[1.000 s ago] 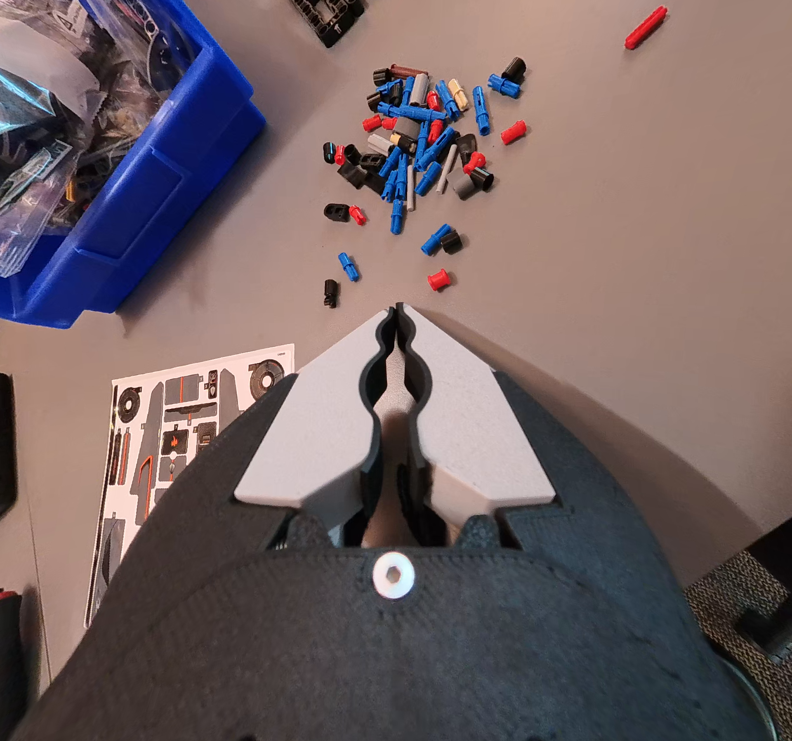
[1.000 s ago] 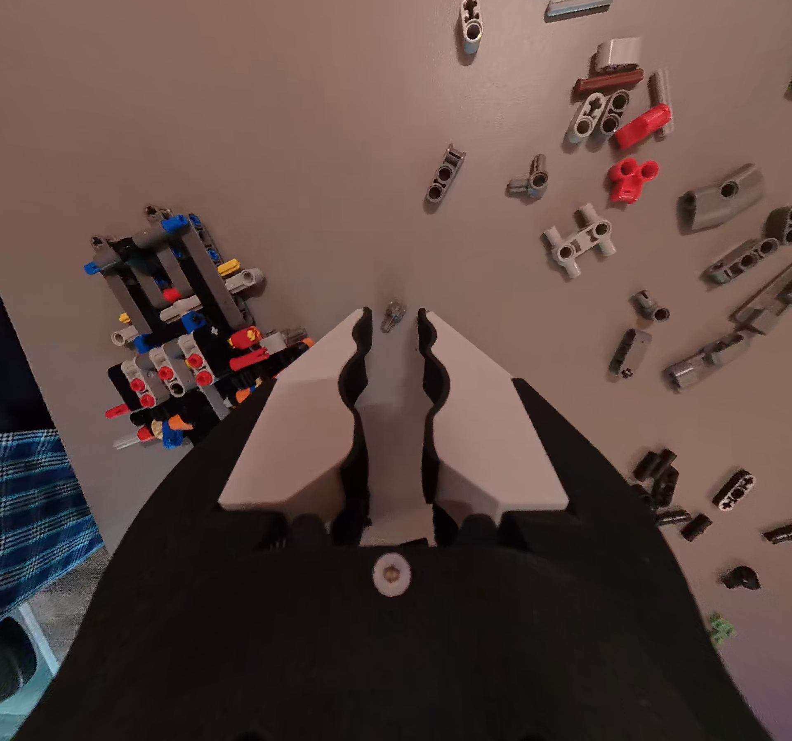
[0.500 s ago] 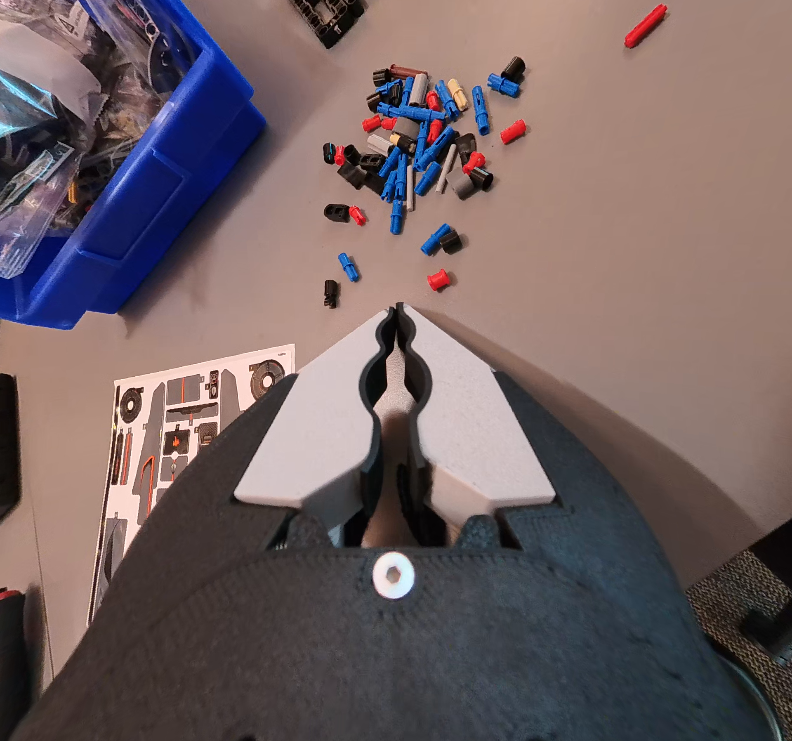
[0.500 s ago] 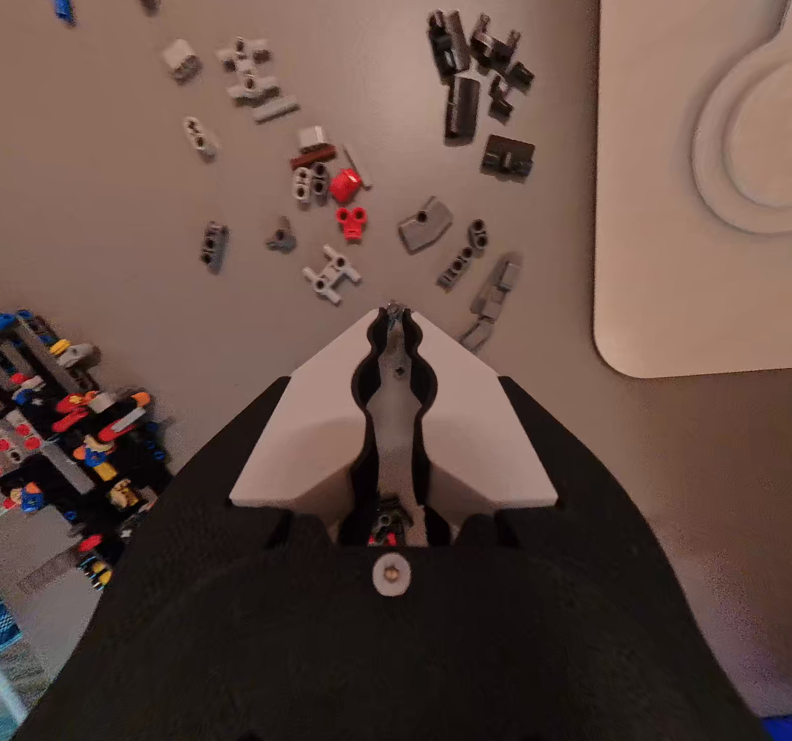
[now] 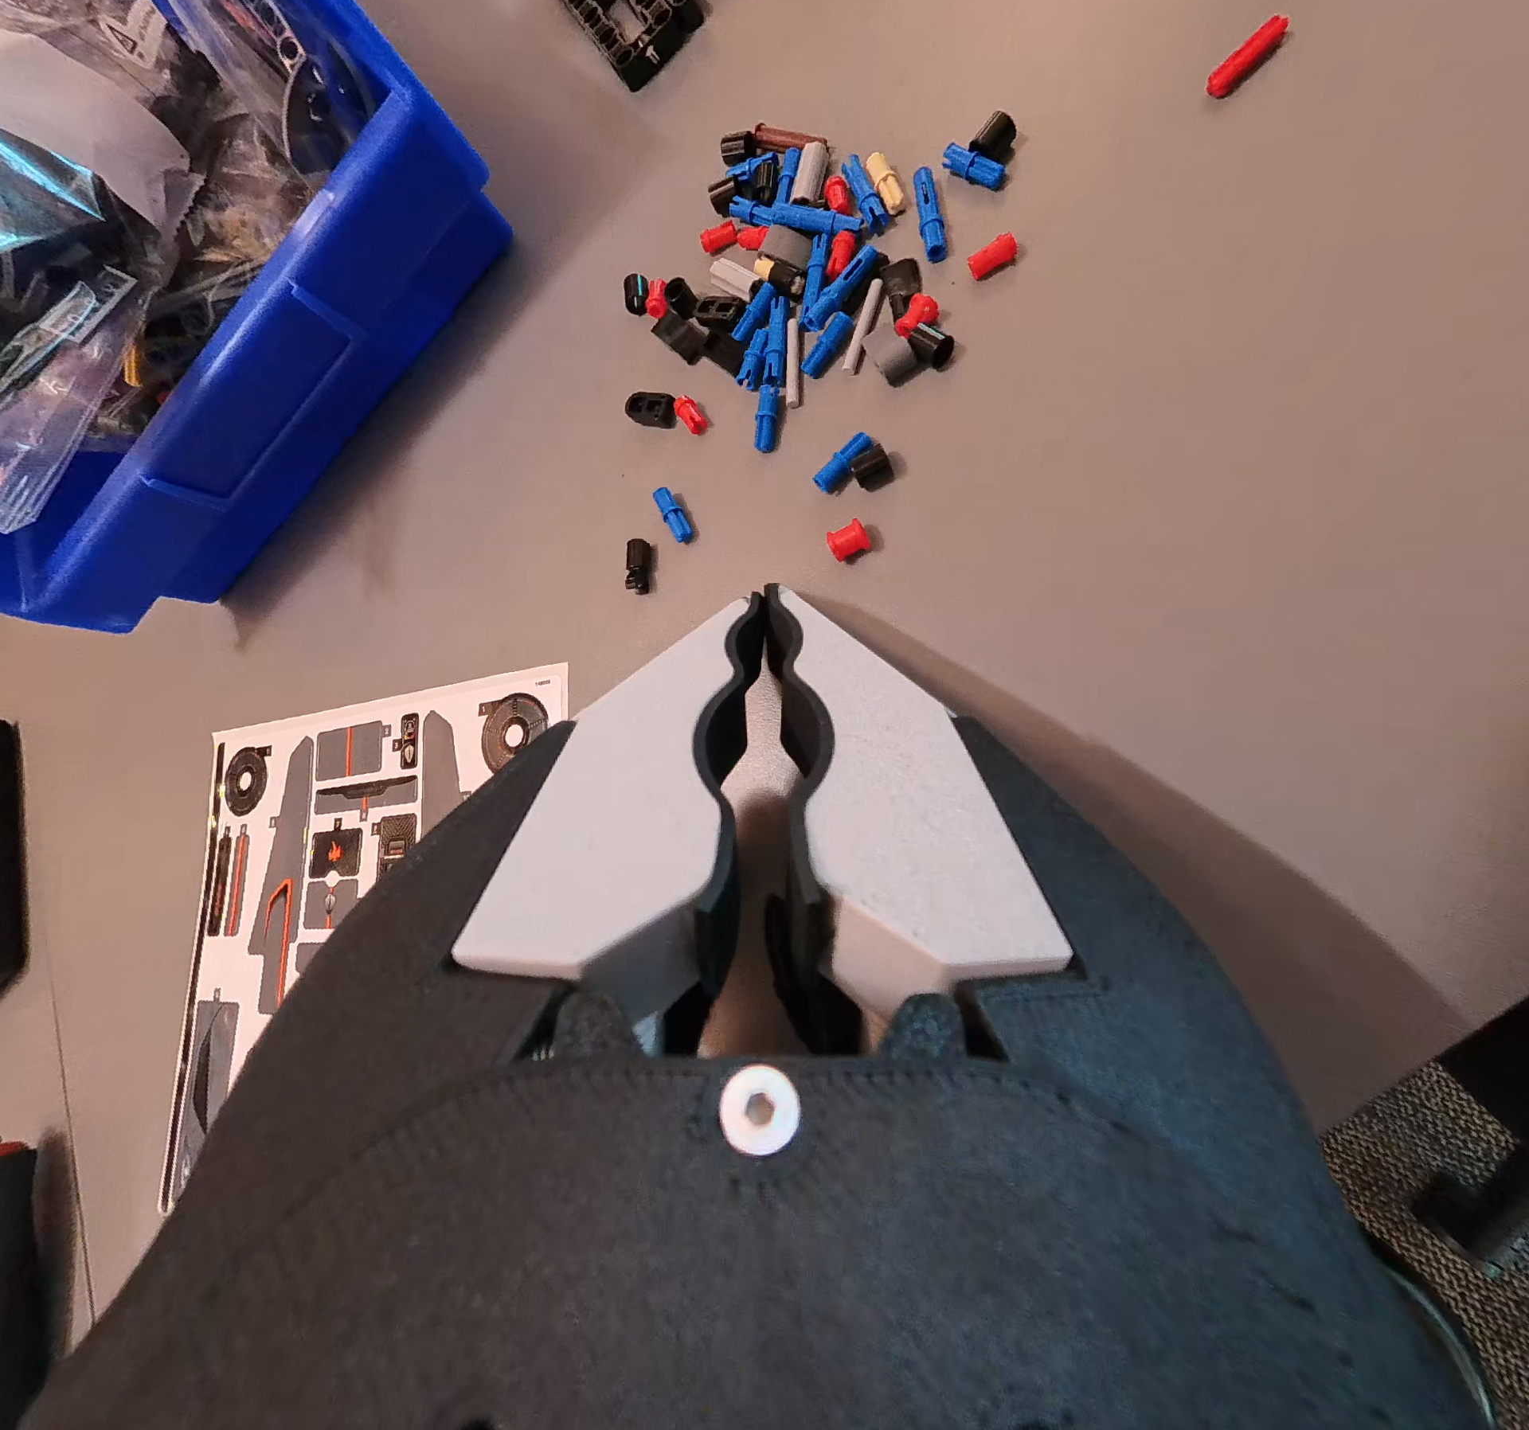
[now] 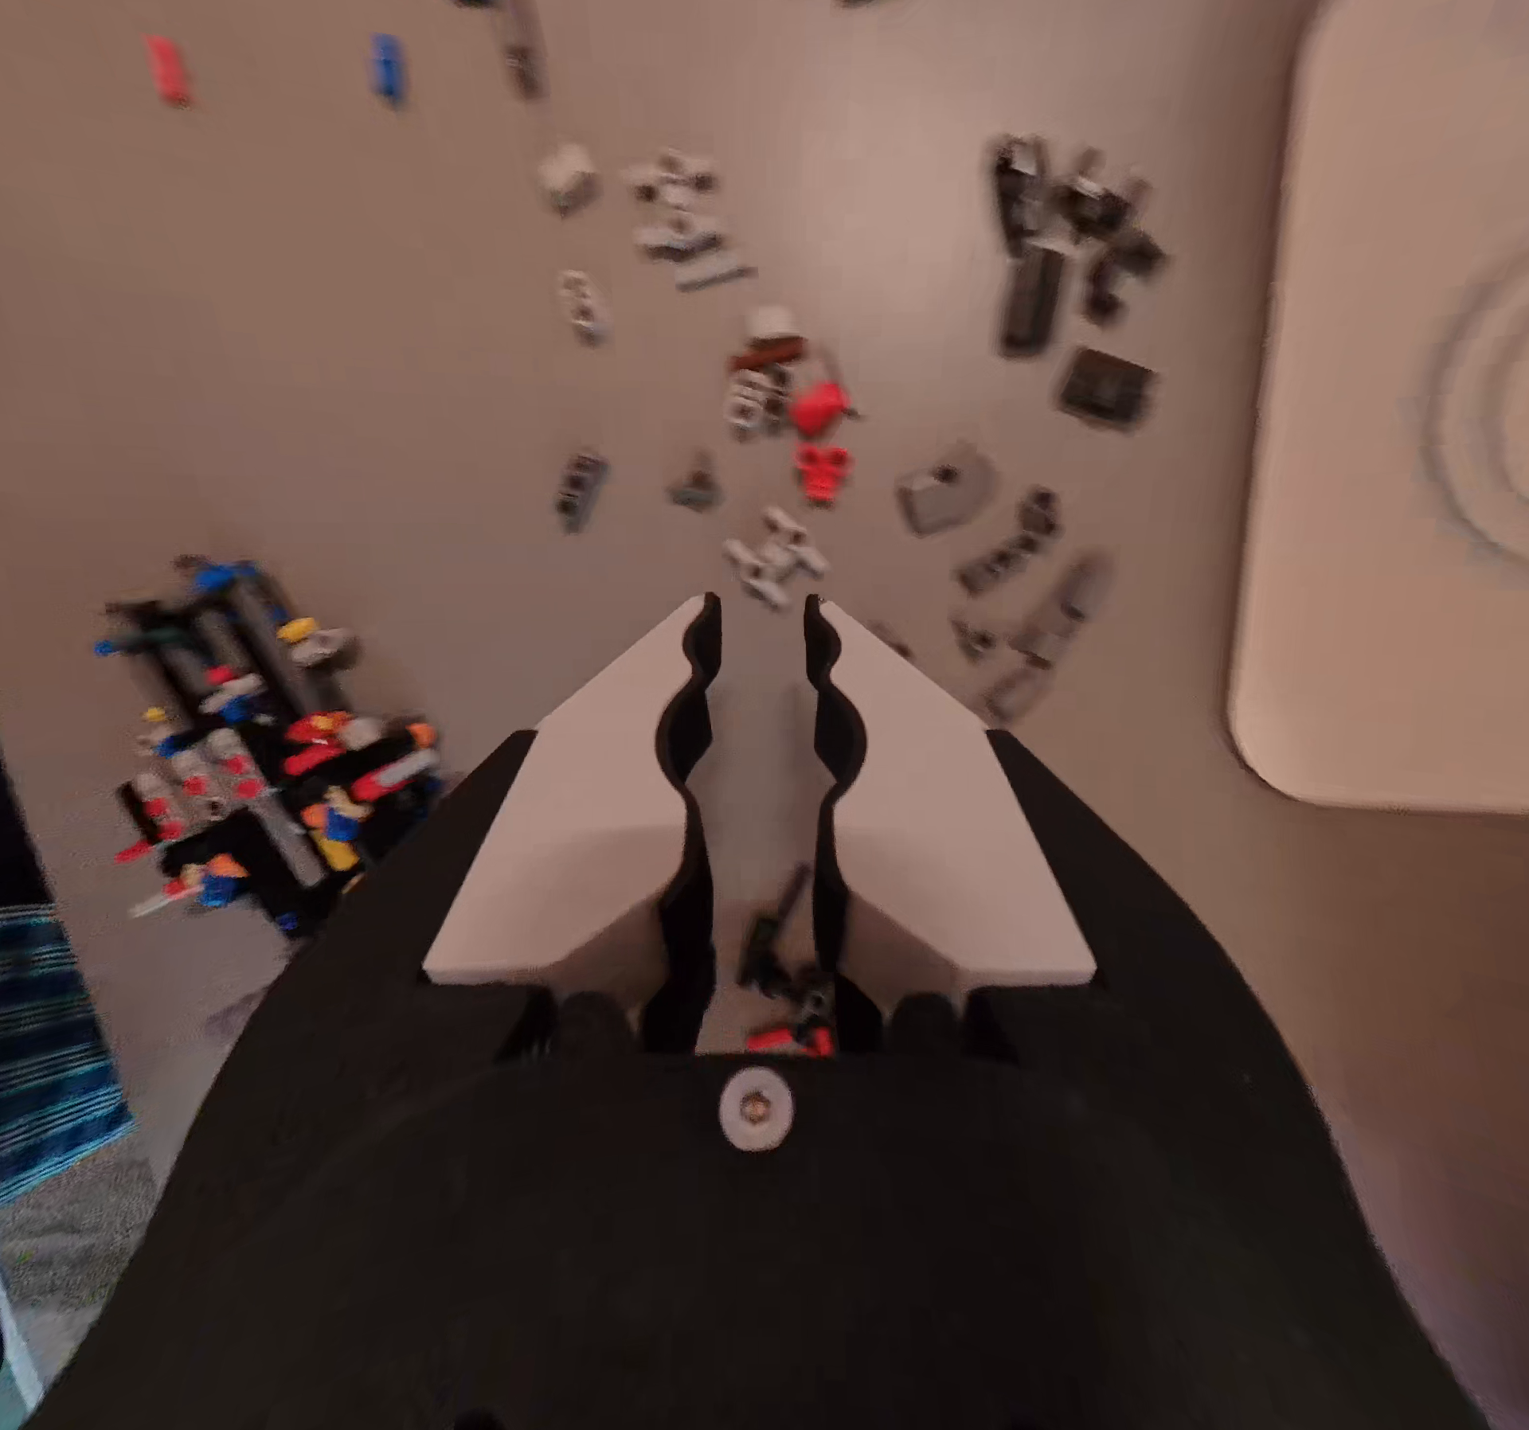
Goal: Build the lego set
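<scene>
I hold my left gripper (image 5: 765, 594) clenched and empty near the pin pile (image 5: 815, 265), while my right gripper (image 6: 761, 604), released, hovers over loose connectors (image 6: 774, 555), the half-built model (image 6: 248, 745) waiting near-left.

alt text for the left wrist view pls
The shut left gripper hovers over a grey table, its tips just short of a scatter of small pins. A blue bin and sticker sheet lie to the left.
</scene>
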Demonstrator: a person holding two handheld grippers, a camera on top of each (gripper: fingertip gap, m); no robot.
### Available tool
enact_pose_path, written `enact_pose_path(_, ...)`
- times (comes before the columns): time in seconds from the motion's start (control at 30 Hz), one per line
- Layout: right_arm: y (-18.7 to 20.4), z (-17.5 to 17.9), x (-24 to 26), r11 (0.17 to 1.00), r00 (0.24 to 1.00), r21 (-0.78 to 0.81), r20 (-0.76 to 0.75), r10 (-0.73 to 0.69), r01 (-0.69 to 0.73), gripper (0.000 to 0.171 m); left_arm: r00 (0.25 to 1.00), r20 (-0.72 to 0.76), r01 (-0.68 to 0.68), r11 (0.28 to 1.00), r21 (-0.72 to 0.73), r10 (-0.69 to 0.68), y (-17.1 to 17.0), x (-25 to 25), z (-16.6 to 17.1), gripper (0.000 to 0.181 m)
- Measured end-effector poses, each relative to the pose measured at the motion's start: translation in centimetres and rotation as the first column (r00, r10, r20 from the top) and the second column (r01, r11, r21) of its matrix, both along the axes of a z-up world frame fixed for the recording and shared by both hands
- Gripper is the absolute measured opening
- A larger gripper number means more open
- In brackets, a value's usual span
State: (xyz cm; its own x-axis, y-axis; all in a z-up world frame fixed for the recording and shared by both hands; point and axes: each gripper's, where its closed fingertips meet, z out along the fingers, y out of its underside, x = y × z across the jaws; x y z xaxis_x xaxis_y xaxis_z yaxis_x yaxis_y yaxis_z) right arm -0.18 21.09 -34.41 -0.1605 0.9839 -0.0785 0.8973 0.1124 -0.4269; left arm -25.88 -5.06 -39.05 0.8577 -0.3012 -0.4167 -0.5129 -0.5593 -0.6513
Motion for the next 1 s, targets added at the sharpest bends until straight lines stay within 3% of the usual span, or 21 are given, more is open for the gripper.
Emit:
enact_pose_path(0.03,-1.5,-0.2,-0.3,0.999,1.0,-0.012,0.005,0.03,-0.03,0.018,1.0,-0.001,0.0,1.0,0.0,0.0,0.0,0.0,0.0,0.0)
enact_pose_path(0.2,-6.1,-2.8,-1.4,0.997,0.995,-0.013,0.071,0.073,-0.072,0.019,1.0,-0.009,0.001,1.0,0.003,-0.001,0.0,0.0,0.0,0.0)
enact_pose_path(0.53,-6.6,-4.8,-2.3,0.999,0.996,0.03,0.083,0.04,-0.043,0.004,1.0,-0.018,0.004,1.0,0.006,-0.004,0.0,0.1,0.0,0.0)
enact_pose_path(0.67,-3.9,-2.9,-1.8,0.998,0.999,0.056,0.045,-0.012,0.01,0.004,1.0,-0.018,0.004,1.0,0.006,-0.004,0.0,0.1,0.0,0.0)
enact_pose_path(0.8,1.3,-1.0,-0.8,0.989,0.993,0.088,0.001,-0.119,0.118,0.004,1.0,-0.012,0.003,1.0,0.004,-0.003,0.0,0.1,0.0,0.0)
enact_pose_path(1.0,4.2,-2.8,-0.6,0.986,0.987,0.057,0.031,-0.157,0.155,0.004,1.0,-0.015,0.003,1.0,0.005,-0.003,-0.1,0.1,0.0,0.0)
